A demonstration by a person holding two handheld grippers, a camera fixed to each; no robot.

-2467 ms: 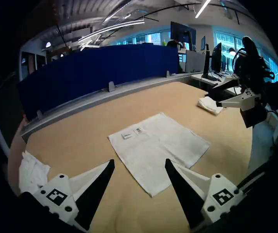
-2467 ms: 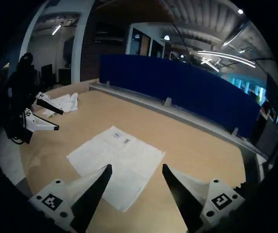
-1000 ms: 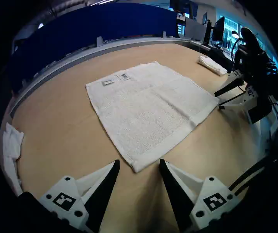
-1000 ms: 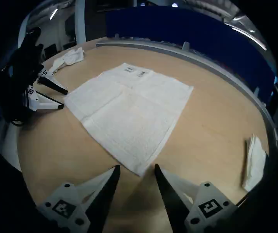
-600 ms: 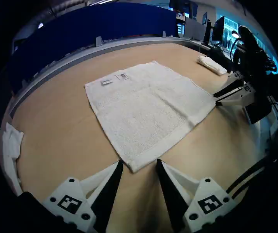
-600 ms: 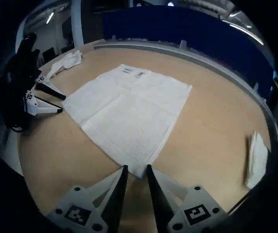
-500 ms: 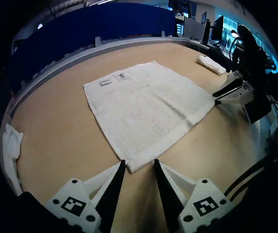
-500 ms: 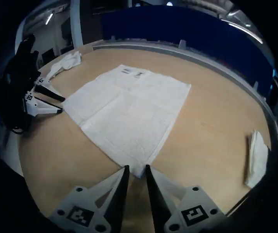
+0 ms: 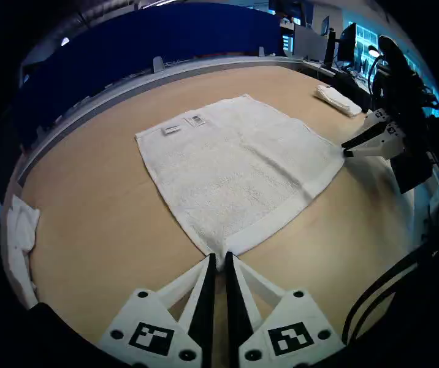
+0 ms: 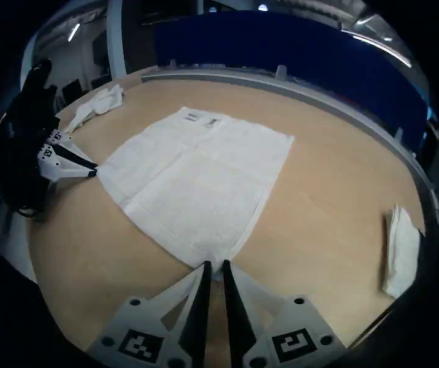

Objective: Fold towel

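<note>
Left gripper (image 9: 219, 260), left gripper view: pinched almost shut on the near corner of the towel (image 9: 238, 165), cloth nipped between both fingers, barely a sliver of gap. Towel spread flat on the table (image 9: 97, 202), tags (image 9: 183, 124) at the far edge. Off to the right, right gripper (image 9: 346, 151) closed on the neighbouring corner.

Right gripper view: same picture from the other end. Right gripper (image 10: 215, 268) drawn nearly shut on its own corner, both fingers on the cloth. Left gripper (image 10: 94, 172) far off at the left edge, holding the other corner. Folded cloth (image 10: 402, 248) at the right, crumpled cloth (image 10: 100, 101) at the far left, both well apart from the towel.

Risks, as a judgement: shallow bite at both corners, only the tip of the hem caught, so likely to slip free on the lift. Uneven height or pace between the two hands, and a skewed fold, edges not meeting at the tag side. Too low a carry — whole towel dragged or bunched across the smooth tabletop instead of folding over.
</note>
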